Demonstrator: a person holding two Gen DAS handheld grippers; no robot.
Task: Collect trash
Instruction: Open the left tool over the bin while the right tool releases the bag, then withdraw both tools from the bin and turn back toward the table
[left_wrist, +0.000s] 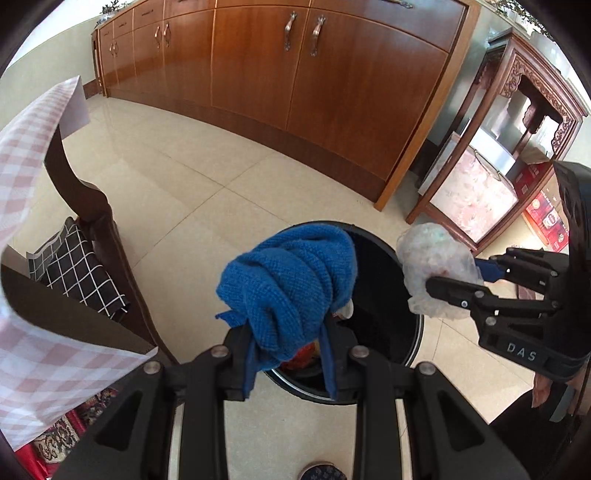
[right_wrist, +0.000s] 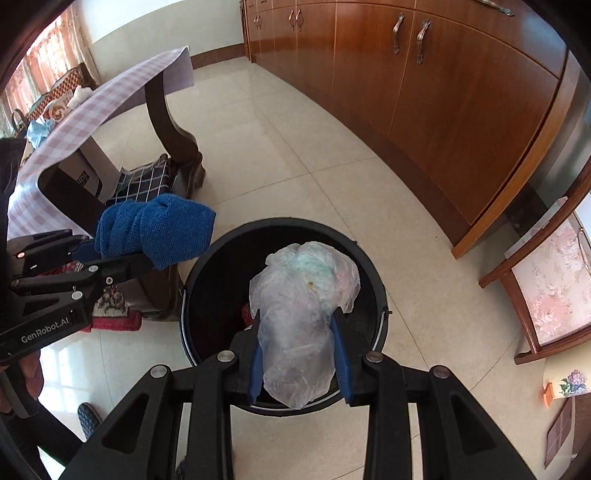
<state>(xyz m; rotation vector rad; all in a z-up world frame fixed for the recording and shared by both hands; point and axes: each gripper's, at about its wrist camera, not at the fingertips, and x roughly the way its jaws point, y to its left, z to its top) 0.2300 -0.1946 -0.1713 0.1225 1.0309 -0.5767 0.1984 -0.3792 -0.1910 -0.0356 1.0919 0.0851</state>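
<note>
The right gripper (right_wrist: 299, 354) is pinching a crumpled translucent plastic bag (right_wrist: 304, 306) between its jaws, and that bag is hanging directly over the open mouth of the round black waste bin (right_wrist: 373, 280) on the tiled floor (right_wrist: 295, 155). The left gripper (left_wrist: 288, 354) is squeezing a bunched blue knitted cloth (left_wrist: 291, 280) between its jaws; the cloth is hovering near the bin's rim on the side toward the surface covered with a pink checked cloth (left_wrist: 33, 147), partly over the opening. Both grippers are pointing steeply downward at the bin, side by side. The bag's long axis is running along the jaws, its loose bulk sitting beyond the fingertips. The right hand looks better centred, so its bag would likely drop cleanly once the jaws spread. Something red is already lying inside the bin.
</note>
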